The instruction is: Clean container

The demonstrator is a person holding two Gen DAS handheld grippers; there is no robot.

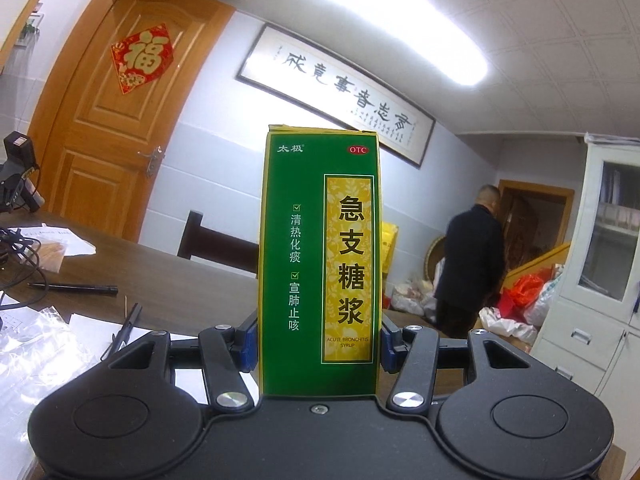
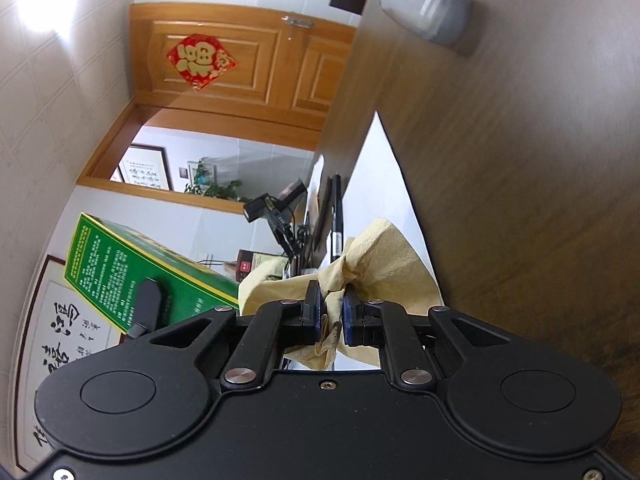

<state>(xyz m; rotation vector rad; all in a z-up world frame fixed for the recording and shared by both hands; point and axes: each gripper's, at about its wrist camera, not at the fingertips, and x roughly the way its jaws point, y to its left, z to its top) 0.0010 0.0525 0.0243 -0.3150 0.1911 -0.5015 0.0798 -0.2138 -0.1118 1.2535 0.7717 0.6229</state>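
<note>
My left gripper (image 1: 318,344) is shut on a green and yellow medicine box (image 1: 320,248), held upright above the brown desk (image 1: 168,280). The same box (image 2: 132,268) shows at the left of the right wrist view, with a left finger (image 2: 146,306) across its side. My right gripper (image 2: 332,312) is shut on a crumpled yellow paper napkin (image 2: 380,252). The right view is rolled sideways. The napkin's left end sits close to the box's end; I cannot tell if they touch.
Pens (image 1: 76,288), papers (image 1: 52,240), cables (image 1: 20,256) and a plastic sleeve (image 1: 36,344) lie on the desk's left. A white sheet (image 2: 380,184) and a grey rounded object (image 2: 428,8) lie on the desk. A man (image 1: 468,264) stands by bags at the far right.
</note>
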